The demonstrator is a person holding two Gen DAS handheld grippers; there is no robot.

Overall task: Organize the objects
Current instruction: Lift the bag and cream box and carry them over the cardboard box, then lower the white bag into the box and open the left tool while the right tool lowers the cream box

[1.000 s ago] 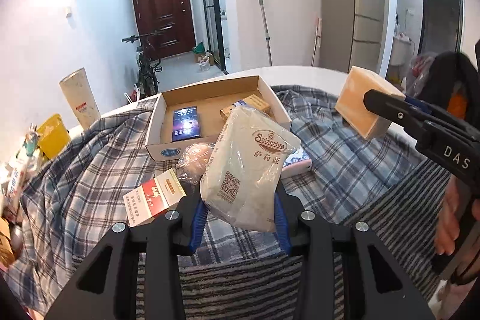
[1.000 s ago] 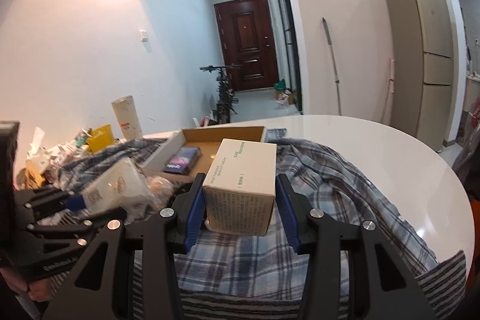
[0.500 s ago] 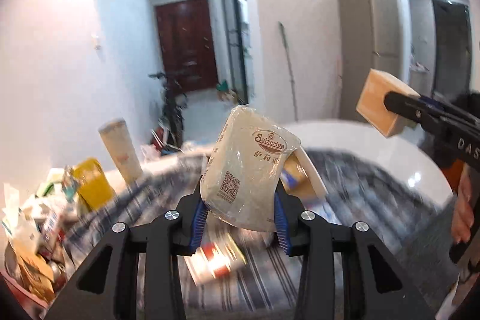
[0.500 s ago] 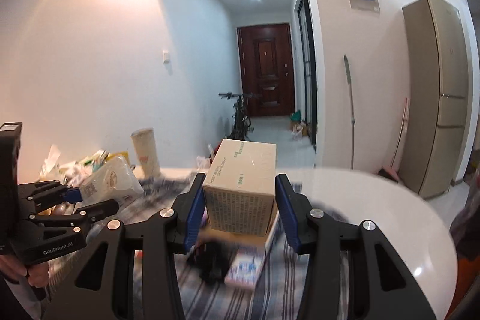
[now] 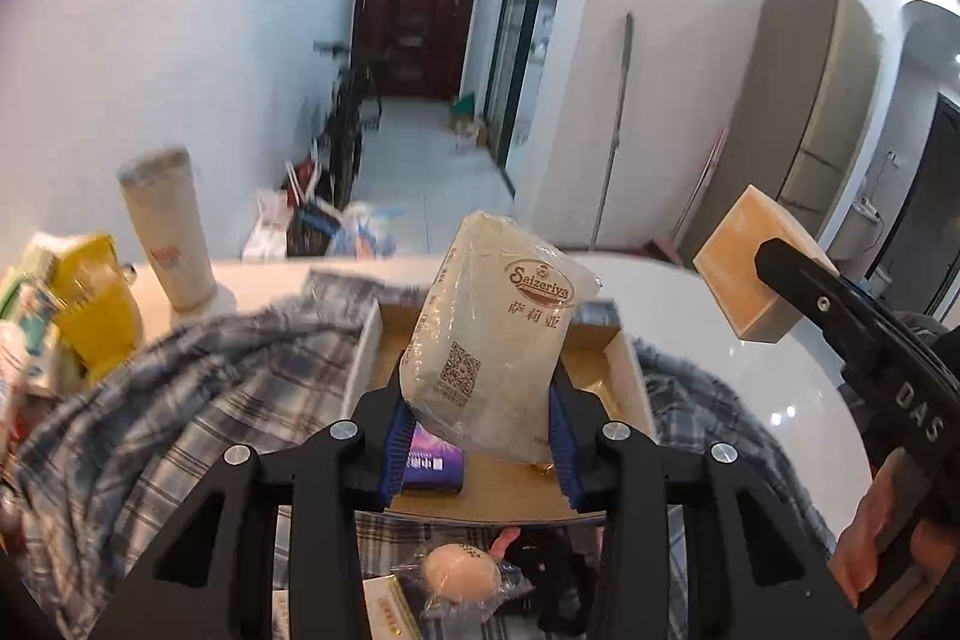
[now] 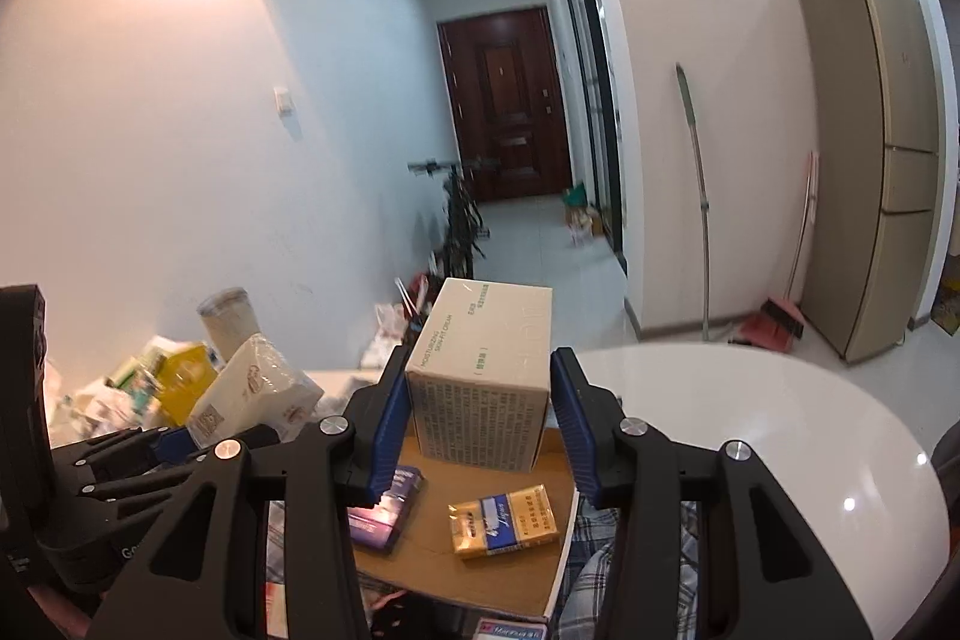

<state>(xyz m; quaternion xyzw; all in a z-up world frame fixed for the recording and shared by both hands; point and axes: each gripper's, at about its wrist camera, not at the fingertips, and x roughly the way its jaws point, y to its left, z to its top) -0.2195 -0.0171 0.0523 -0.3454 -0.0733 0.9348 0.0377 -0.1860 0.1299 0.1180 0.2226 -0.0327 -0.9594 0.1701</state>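
Gripping a clear plastic pack of white tissues printed with a brown Saizeriya logo and a QR code, left tool clamped on its lower sides by the blue pads, pack upright and tilted slightly, held in the air above an open shallow cardboard box

Pinching a cream rectangular carton with green lettering and dense small print, right tool closed on both its flanks, carton lifted clear over the same cardboard box

Lying flat inside that box: a purple and blue flat pack towards the left, a yellow and blue cigarette-style packet towards the right, well apart from each other

Resting under the box, a rumpled blue and white plaid cloth, spread over a round white glossy counter

Sitting on the cloth nearer than the box, seen from the left wrist: a pale round item in clear wrap, beside a red and white carton edge

Standing at the far left rim of the counter, a tall speckled white tumbler, next to a clutter with a yellow pouch

Showing at the right edge of the left wrist view, a bare hand around the right tool's black handle
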